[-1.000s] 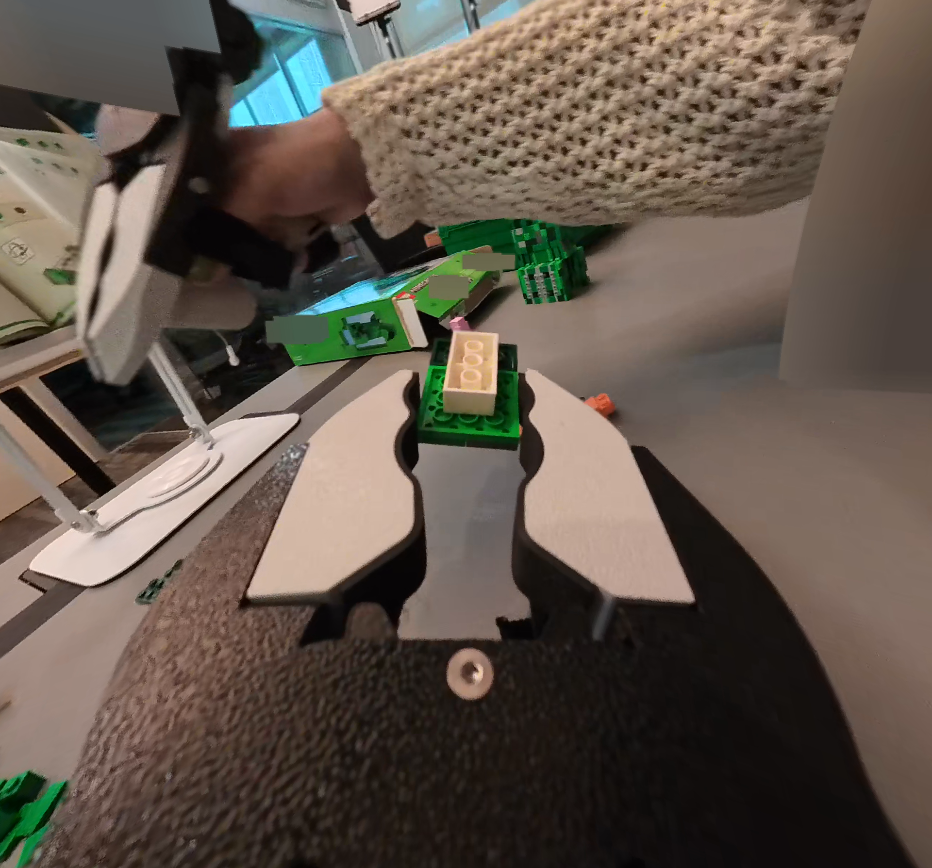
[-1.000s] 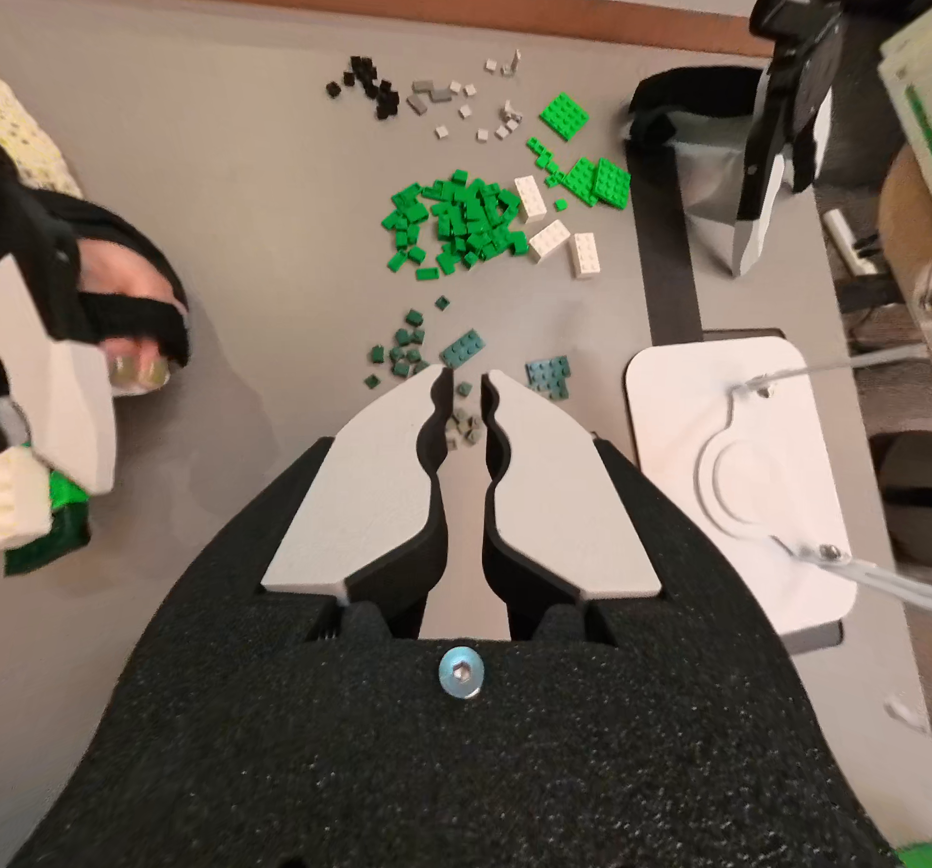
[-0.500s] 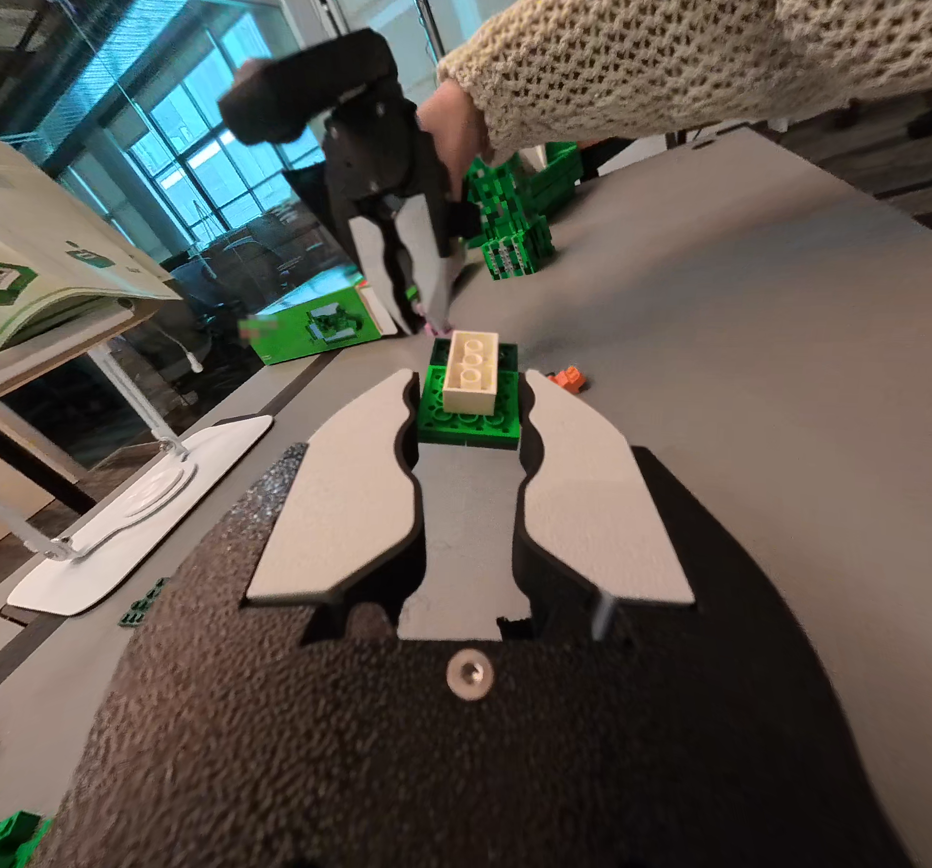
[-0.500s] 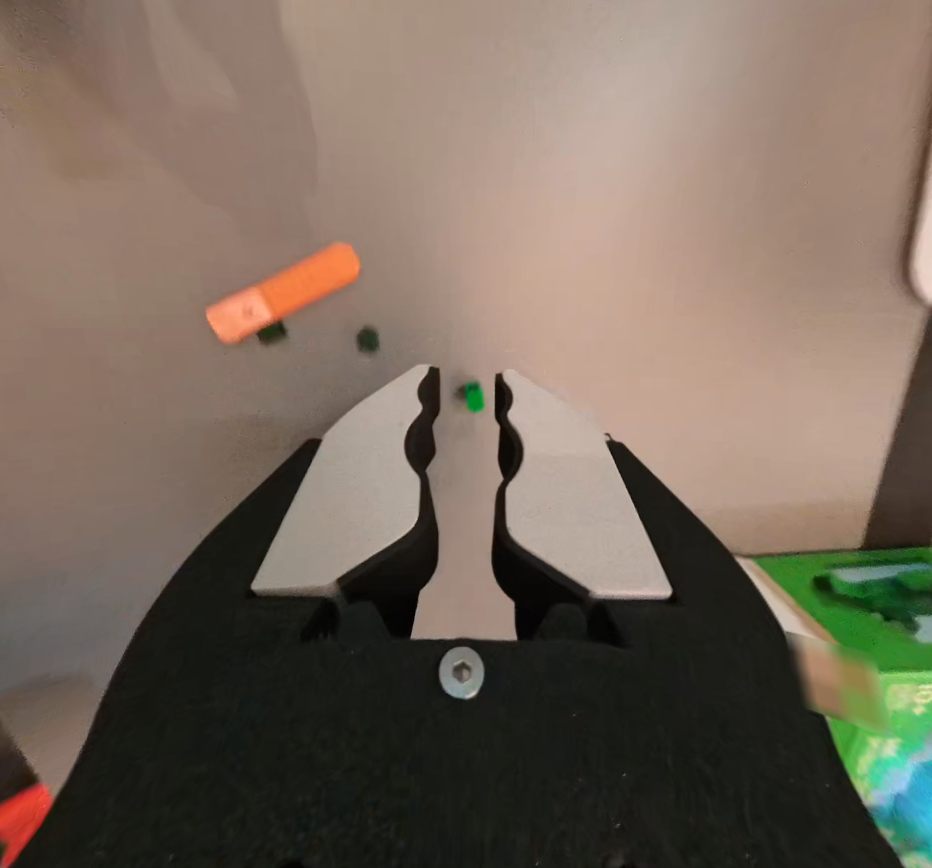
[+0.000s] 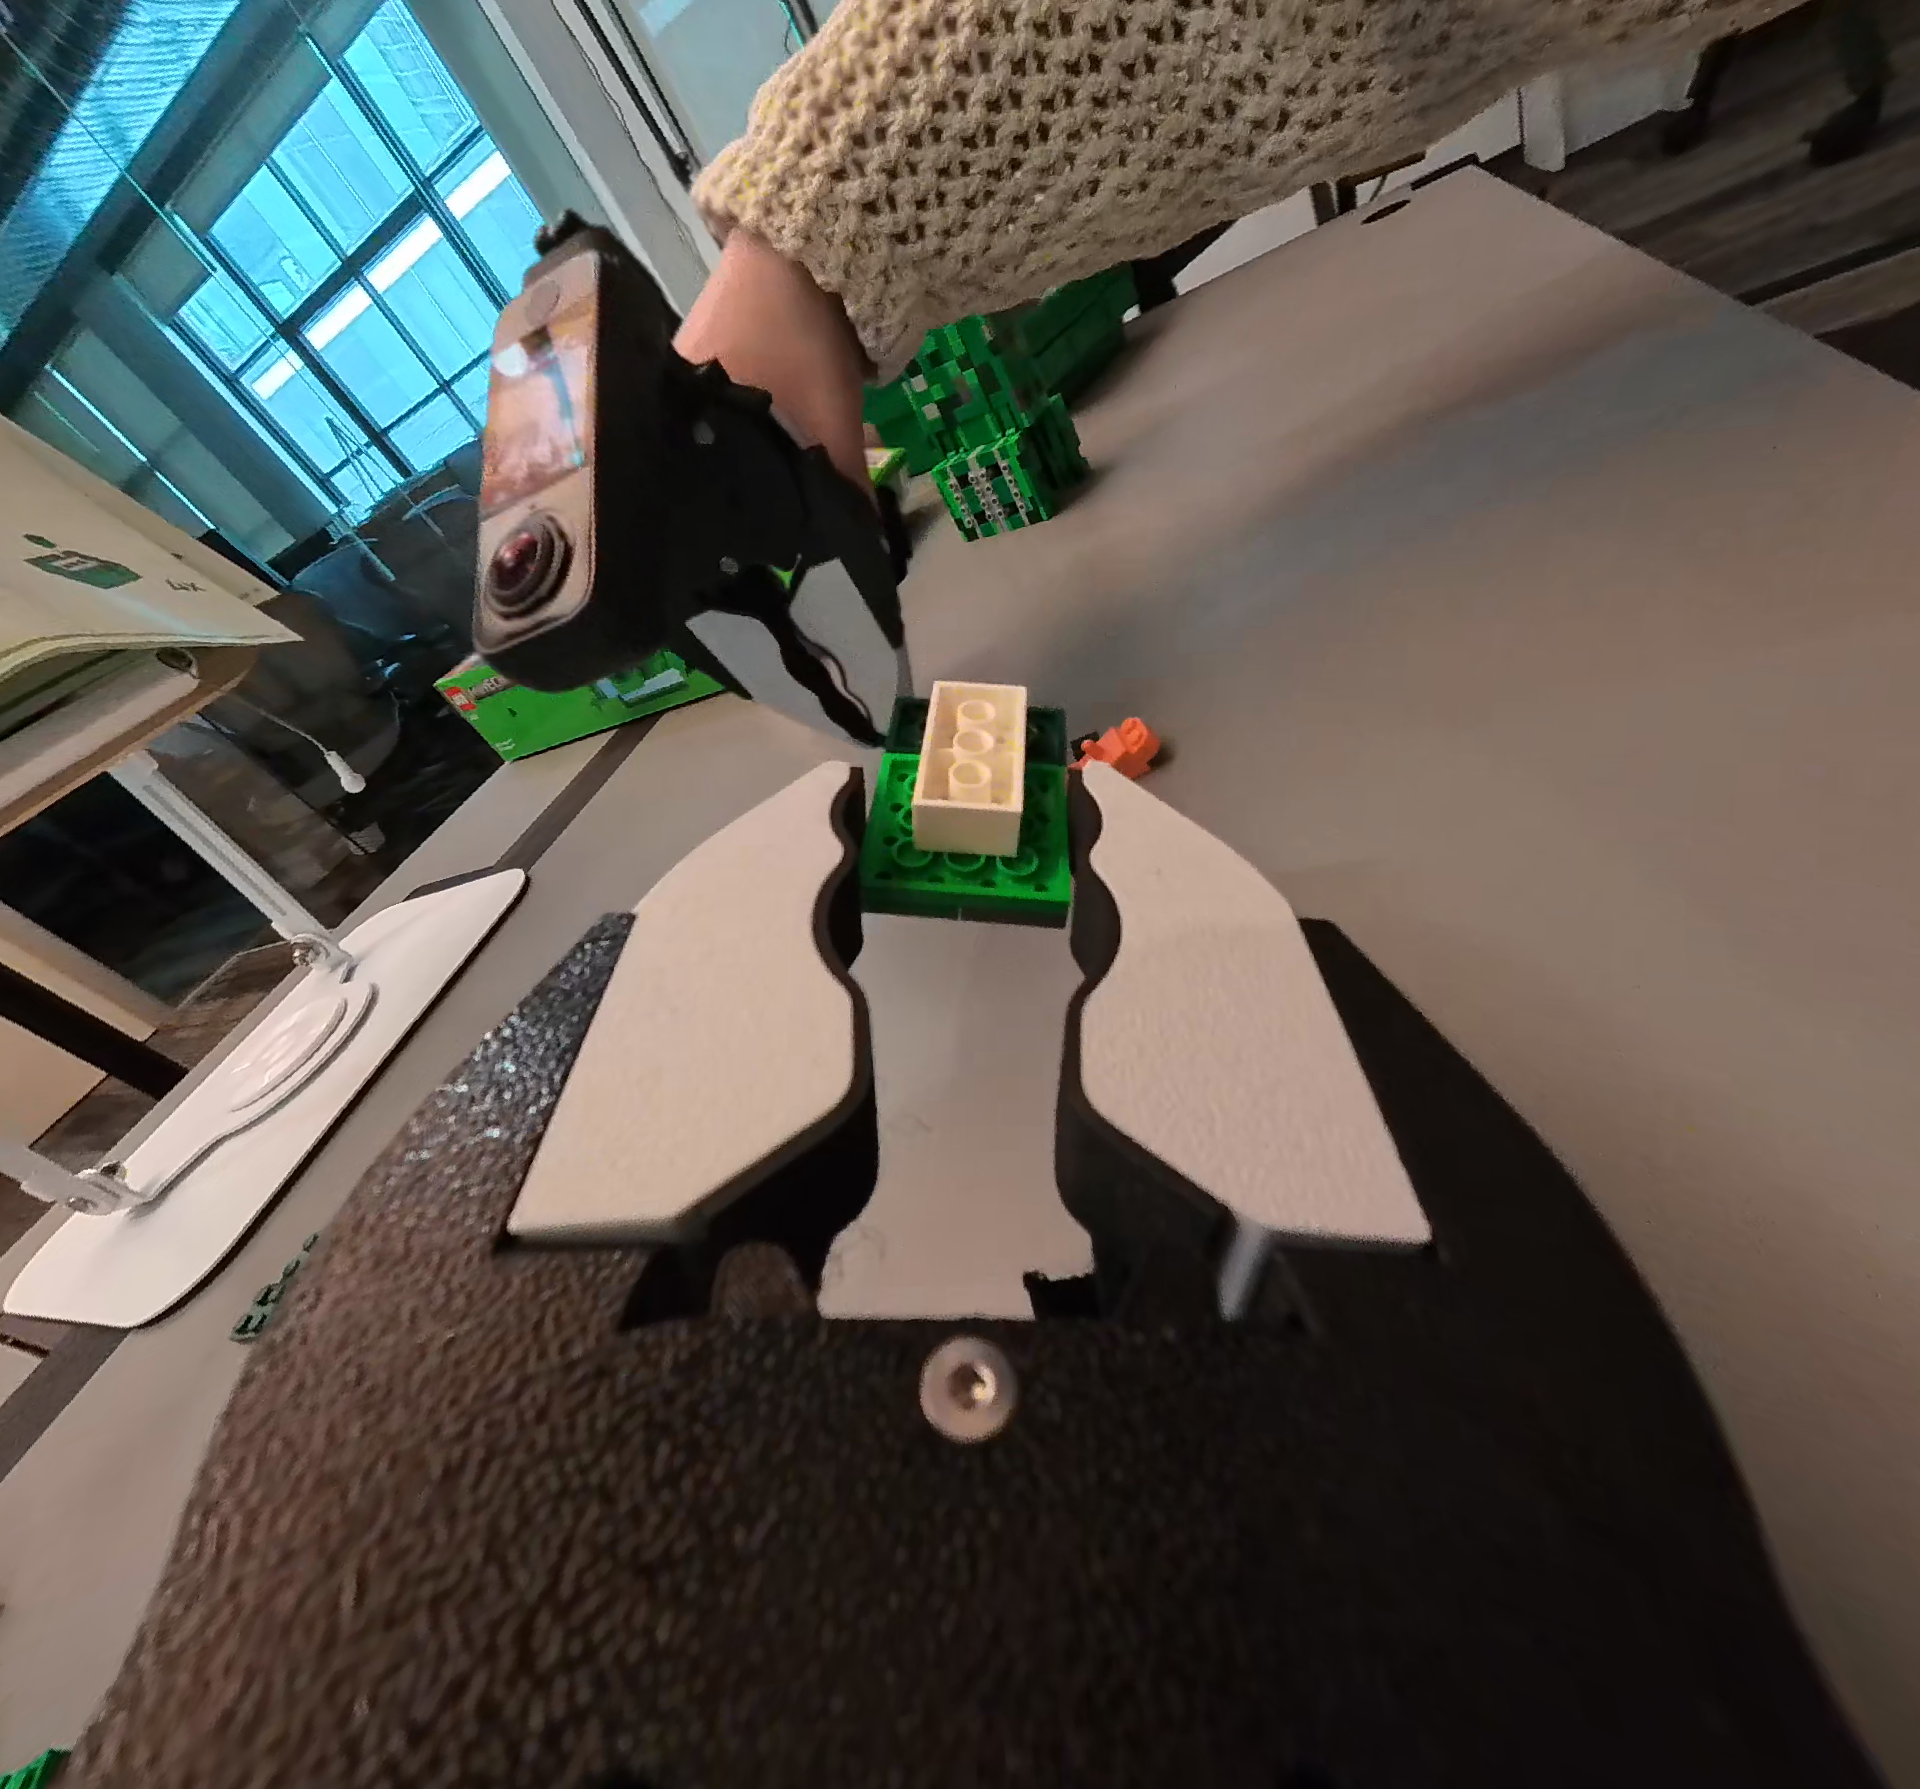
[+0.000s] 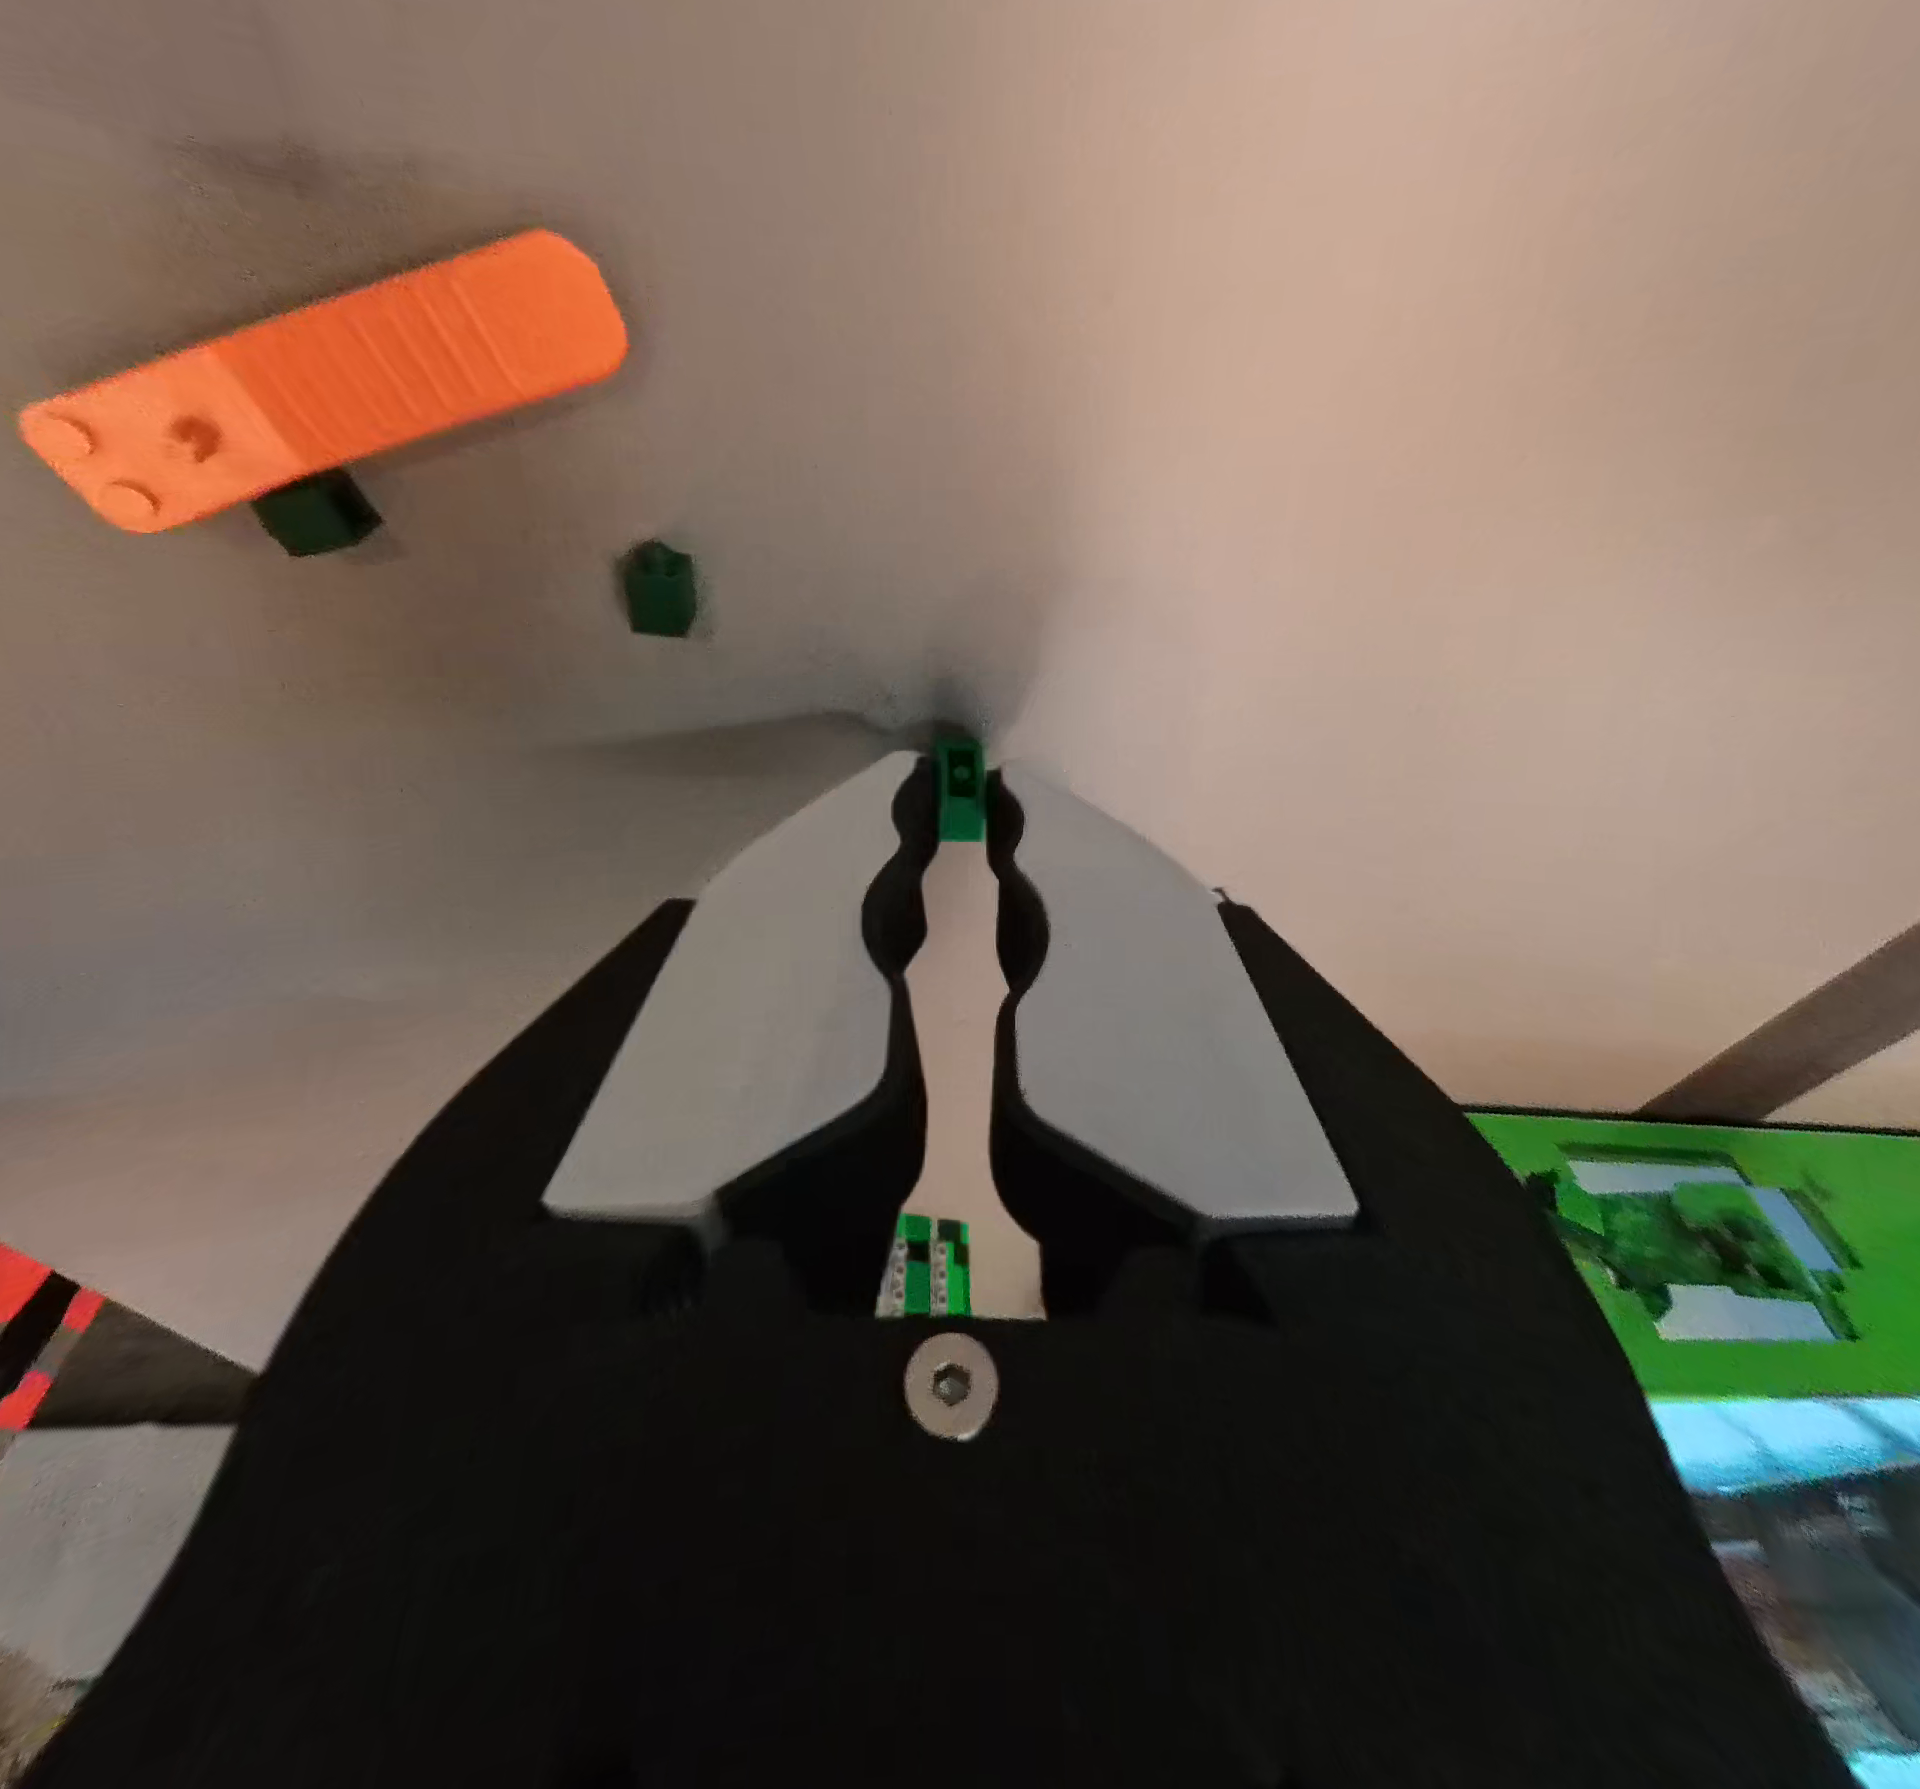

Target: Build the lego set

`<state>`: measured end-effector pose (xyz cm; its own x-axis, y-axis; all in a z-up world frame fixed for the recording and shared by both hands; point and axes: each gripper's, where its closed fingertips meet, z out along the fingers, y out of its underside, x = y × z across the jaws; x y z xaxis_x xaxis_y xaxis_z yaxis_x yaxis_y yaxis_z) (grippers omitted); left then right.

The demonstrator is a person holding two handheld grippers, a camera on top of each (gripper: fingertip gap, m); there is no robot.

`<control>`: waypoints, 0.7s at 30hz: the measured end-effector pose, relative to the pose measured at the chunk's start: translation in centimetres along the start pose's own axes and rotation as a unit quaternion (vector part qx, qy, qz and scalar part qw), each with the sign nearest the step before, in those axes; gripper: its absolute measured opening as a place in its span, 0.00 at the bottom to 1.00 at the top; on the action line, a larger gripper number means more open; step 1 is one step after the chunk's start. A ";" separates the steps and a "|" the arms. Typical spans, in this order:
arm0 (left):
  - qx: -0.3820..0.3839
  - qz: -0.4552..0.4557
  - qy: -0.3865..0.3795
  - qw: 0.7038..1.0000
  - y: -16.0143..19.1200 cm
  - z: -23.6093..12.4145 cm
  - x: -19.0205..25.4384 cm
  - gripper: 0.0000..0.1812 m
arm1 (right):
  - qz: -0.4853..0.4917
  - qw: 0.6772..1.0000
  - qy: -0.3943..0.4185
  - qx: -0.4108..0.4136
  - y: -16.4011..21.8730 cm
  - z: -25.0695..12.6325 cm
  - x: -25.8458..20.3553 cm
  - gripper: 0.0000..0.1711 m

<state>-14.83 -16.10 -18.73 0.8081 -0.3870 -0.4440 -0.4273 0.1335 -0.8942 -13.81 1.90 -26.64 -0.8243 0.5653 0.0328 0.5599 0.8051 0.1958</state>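
Note:
My left gripper [image 5: 966,778] is shut on a bright green plate [image 5: 966,872] with a white 2x3 brick [image 5: 971,768] pressed on top and a darker green plate behind it. It holds them just above the grey table. My right gripper [image 6: 958,783] is down at the table, its fingers closed on a small bright green brick [image 6: 958,794]. In the left wrist view the right gripper [image 5: 868,700] sits just beyond the assembly's far left corner, held by a hand in a knit sleeve [image 5: 1143,77].
An orange brick separator [image 6: 332,389] lies to the left with two dark green small bricks [image 6: 657,588] near it; it also shows in the left wrist view [image 5: 1122,744]. A built green model [image 5: 997,461], a green set box [image 6: 1714,1251] and a white stand base [image 5: 260,1095] are on the table.
My right gripper swung from the brick pile over to the separator, dropped to the table and closed on the small green brick. My left gripper kept hold of the assembly.

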 end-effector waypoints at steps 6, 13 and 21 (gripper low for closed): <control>0.008 -0.007 -0.001 1.000 -0.2 -0.2 -0.1 0.20 | 0.065 0.970 0.014 0.234 -3.3 -3.6 -0.1 0.05; -0.049 -0.050 -0.082 0.994 1.3 0.8 -2.7 0.20 | 0.207 0.780 0.065 0.587 -4.2 -9.4 -2.8 0.05; -0.097 -0.094 -0.172 0.976 0.7 5.6 -2.6 0.20 | 0.333 0.620 0.112 0.701 -4.0 -11.9 -4.4 0.04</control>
<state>-14.93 -9.94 -18.54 0.9535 -0.0550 -0.2962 -0.3004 -0.0991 -0.9486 -13.40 -5.96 -15.86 -0.2736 0.9439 -0.1851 0.1755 -0.1403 -0.9744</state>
